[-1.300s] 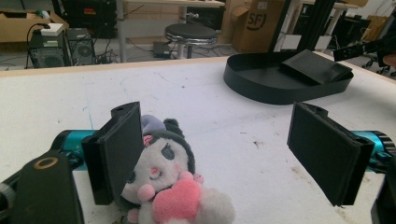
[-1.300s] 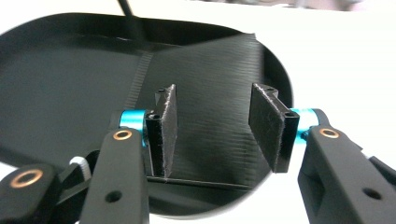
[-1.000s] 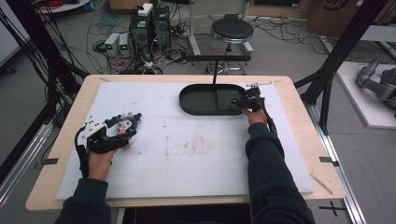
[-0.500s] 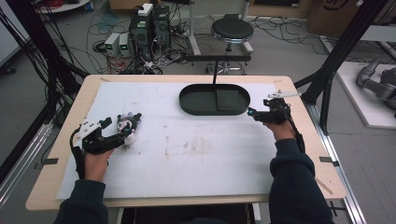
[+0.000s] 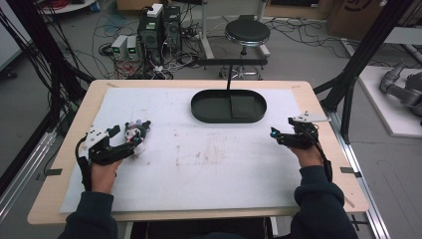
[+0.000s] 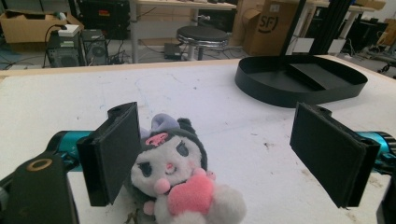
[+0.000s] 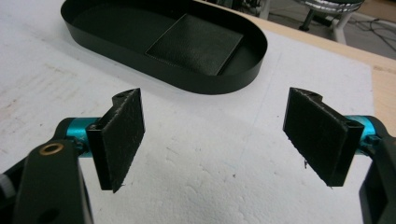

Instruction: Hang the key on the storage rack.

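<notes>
A small plush toy (image 6: 180, 182) with a black hood, a white face and a pink heart lies on the white mat. It sits between the wide-apart jaws of my left gripper (image 6: 219, 149), close against the left pad, and the right pad stands well clear of it. From above, the toy (image 5: 135, 133) and left gripper (image 5: 133, 138) are at the table's left. My right gripper (image 5: 276, 136) is at the table's right, open, with nothing between its pads (image 7: 123, 135). A black oval tray (image 5: 196, 107) lies at the far middle, its wall (image 7: 140, 58) just beyond the right gripper.
A flat black square (image 7: 196, 44) lies in the tray's right half. The white mat (image 5: 214, 169) covers most of the wooden table (image 5: 74, 124). Beyond the far edge stand a stool (image 5: 247, 31) and computers (image 5: 159, 25). A black frame post (image 5: 356, 69) rises at the right.
My right gripper has pulled back from the tray's right end, moving right and toward the person. The left gripper stays around the plush toy.
</notes>
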`<state>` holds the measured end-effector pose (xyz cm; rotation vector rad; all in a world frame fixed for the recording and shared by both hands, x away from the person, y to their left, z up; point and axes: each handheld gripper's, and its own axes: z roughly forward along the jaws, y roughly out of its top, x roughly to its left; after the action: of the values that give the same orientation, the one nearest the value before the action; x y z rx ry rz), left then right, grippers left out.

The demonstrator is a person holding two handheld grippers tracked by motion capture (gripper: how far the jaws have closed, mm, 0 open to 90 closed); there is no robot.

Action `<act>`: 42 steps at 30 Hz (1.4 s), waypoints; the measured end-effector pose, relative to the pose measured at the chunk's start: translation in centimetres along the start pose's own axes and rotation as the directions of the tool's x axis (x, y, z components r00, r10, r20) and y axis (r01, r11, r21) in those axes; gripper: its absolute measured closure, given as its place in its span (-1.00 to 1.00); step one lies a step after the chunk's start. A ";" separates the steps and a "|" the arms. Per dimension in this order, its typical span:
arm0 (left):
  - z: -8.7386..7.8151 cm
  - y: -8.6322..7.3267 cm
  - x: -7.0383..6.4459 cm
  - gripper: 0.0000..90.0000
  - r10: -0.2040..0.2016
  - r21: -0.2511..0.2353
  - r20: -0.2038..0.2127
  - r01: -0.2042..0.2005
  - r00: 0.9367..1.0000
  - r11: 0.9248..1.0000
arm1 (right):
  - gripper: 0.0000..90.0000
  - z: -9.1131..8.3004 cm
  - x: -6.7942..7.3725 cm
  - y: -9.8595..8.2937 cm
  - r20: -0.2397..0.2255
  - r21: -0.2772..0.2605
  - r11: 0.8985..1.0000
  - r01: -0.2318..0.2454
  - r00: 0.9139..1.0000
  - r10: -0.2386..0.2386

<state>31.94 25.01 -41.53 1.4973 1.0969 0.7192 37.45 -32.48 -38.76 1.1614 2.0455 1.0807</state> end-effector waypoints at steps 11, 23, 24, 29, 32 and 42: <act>0.6 0.0 -0.2 -0.63 0.002 0.017 -0.006 -0.002 1.000 1.000 | -0.53 -0.3 -0.4 -0.9 0.020 0.003 0.999 -0.046 0.999 0.046; 0.9 -0.3 -0.8 -0.63 0.010 0.097 -0.086 -0.001 0.996 0.995 | -0.53 -0.3 -0.2 -1.3 0.019 0.000 0.999 -0.033 0.999 0.033; 1.0 -0.4 -0.6 -0.63 0.008 0.109 -0.098 0.003 0.995 0.994 | -0.53 -0.3 -0.1 -1.3 0.016 0.006 1.000 -0.030 0.999 0.030; 2.4 -0.5 -0.4 -0.63 0.036 0.191 -0.155 -0.006 0.987 0.982 | -0.53 0.2 0.0 -1.3 0.004 0.017 0.999 -0.029 1.000 0.029; 3.5 -0.8 0.0 -0.63 0.045 0.253 -0.219 0.013 0.975 0.967 | -0.53 0.3 0.1 -1.3 0.000 0.020 0.999 -0.026 1.000 0.026; 5.0 -1.8 0.1 -0.36 0.004 0.341 -0.146 0.046 0.989 0.939 | -0.53 0.5 0.3 -1.3 -0.015 0.020 1.000 -0.023 1.000 0.024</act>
<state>35.93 22.99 -44.42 1.7443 1.4024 0.6518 37.12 -32.45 -40.09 1.1929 2.0632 1.0864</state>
